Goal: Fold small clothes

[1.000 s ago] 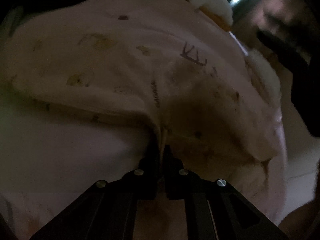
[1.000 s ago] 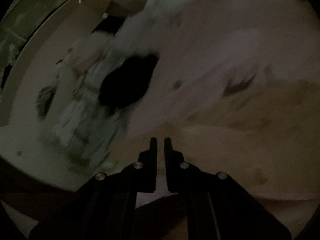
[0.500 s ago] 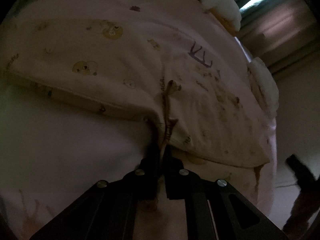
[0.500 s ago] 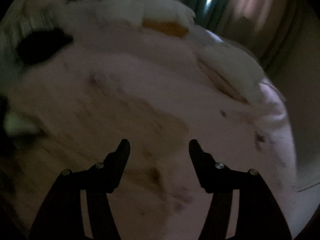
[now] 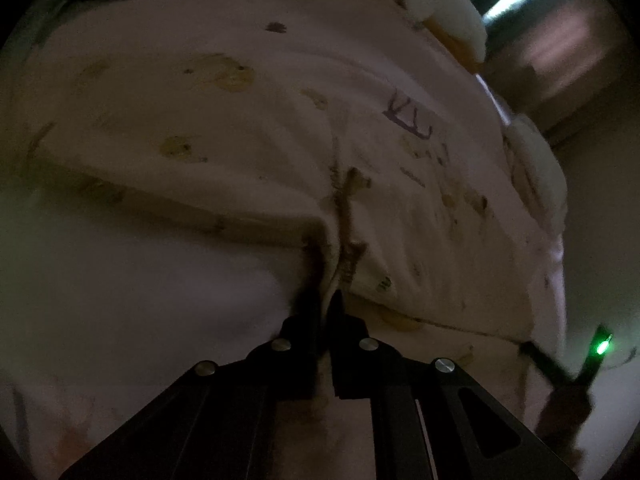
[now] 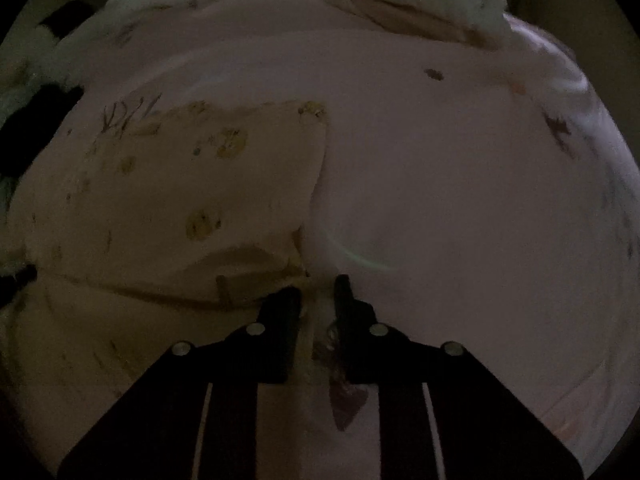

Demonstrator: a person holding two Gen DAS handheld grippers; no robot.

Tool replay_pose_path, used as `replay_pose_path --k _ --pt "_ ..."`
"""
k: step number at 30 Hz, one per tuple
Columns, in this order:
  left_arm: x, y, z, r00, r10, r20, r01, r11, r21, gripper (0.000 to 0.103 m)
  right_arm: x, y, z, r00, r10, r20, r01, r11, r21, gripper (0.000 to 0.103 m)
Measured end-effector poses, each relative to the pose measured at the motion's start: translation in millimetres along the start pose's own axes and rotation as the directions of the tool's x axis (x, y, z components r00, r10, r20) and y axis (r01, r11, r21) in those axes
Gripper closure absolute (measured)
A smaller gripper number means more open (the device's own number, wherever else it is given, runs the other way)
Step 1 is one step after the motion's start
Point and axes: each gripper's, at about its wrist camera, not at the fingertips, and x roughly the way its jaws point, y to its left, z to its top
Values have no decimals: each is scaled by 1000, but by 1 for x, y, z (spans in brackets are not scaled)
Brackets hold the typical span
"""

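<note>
On the pink sheet (image 6: 440, 180), the left tool (image 5: 326, 300) pinches the cream garment (image 5: 240, 140); the right tool (image 6: 320, 284) grips its corner.

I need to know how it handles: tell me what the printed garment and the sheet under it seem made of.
Printed garment: soft matte fabric, probably cotton knit; it puckers into creases where the left tool pinches it. Pink sheet: thin woven cloth, smooth and matte, lying in shallow wrinkles. Dim light leaves the weave uncertain.
</note>
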Motion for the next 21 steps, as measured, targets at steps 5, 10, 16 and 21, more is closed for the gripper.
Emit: replay_pose_path --k 5,10,16,21 --pt "-33 26 11 995 64 70 -60 996 -60 94 10 -8 -4 1000 -19 11 20 1000 -9 88" --pt "-83 98 36 987 5 162 32 974 -226 93 11 -4 -2 999 -40 19 40 999 -26 87" --pt "-134 188 49 958 74 277 45 915 -401 93 14 -10 -3 1000 -21 20 21 999 30 87" --pt "-132 227 50 954 50 295 109 859 -501 93 14 -10 -5 999 -23 32 21 998 53 86"
